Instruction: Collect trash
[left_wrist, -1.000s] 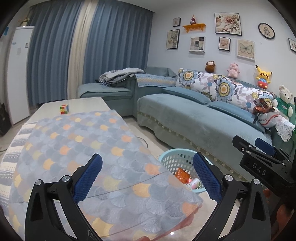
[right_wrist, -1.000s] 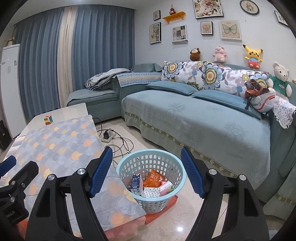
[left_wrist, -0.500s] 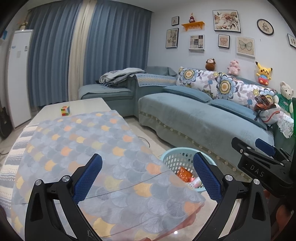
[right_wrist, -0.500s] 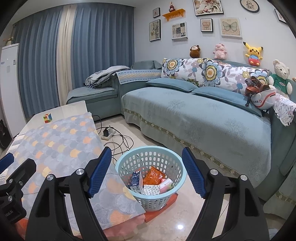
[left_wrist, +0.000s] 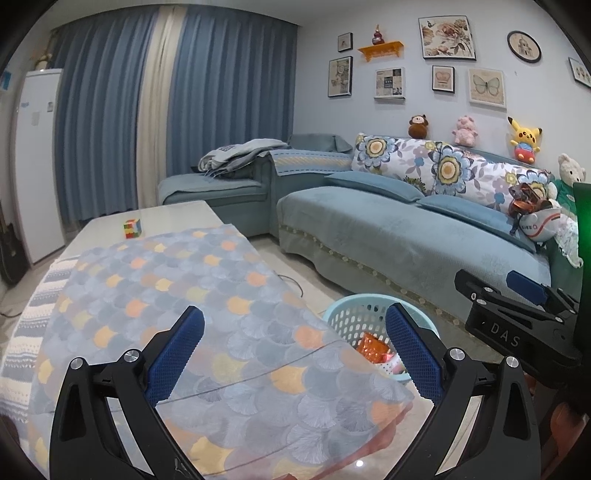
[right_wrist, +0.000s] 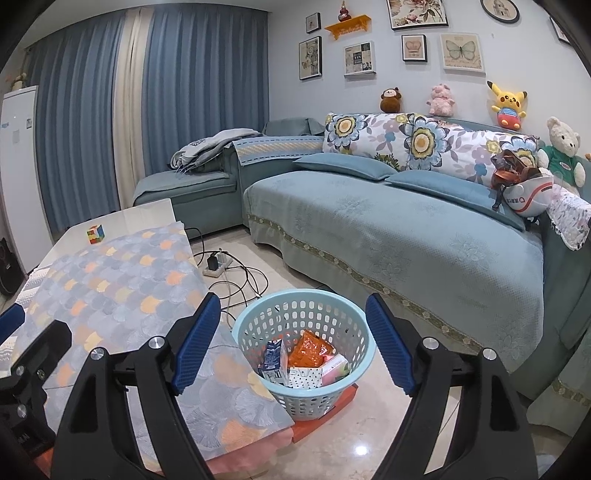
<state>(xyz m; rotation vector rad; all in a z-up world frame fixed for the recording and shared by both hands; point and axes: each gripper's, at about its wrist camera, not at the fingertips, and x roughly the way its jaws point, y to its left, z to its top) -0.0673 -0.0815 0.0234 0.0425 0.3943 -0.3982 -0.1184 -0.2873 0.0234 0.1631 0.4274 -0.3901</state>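
Perforated round plastic basket (right_wrist: 304, 328) holds crinkled wrappers (right_wrist: 308, 349).

Black tongs (right_wrist: 291, 343), blue textured pads (right_wrist: 195, 347)

Both wrist views looked forward and slightly downward toward the sofa (left_wrist: 406, 236). The left view sat above the table cloth (left_wrist: 177, 295), left of the basket (right_wrist: 303, 332); the right view sat nearer, directly before the basket. Both shared sofa, basket and cloth.
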